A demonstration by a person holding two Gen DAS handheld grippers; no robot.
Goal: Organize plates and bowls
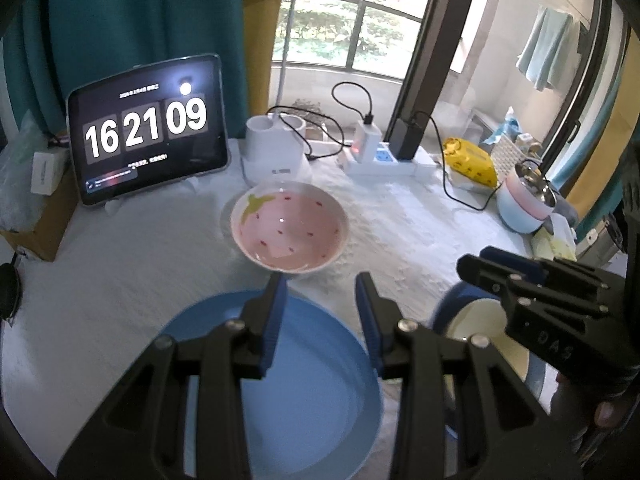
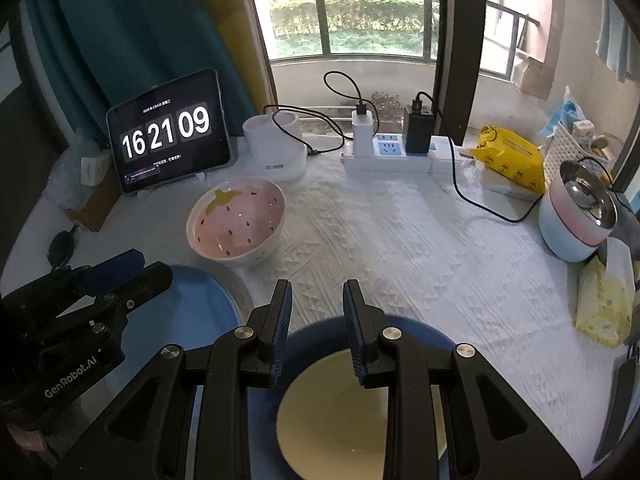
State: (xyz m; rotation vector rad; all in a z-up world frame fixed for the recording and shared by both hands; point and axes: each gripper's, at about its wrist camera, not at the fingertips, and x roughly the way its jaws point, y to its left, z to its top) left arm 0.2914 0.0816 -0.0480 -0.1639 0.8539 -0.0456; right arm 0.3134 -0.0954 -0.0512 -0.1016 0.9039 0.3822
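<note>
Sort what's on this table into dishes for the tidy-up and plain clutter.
For the job:
- strawberry bowl
- light blue plate
- dark blue plate with cream centre
- stacked pastel bowls, steel one on top

Lying about:
- tablet clock
- power strip
- yellow wipes pack
- white lamp base

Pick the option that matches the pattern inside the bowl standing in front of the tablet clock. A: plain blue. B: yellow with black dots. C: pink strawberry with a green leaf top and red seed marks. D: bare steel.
C: the strawberry bowl in front of the tablet is pink inside, with a green leaf shape at its far edge and small red marks scattered over it.
</note>
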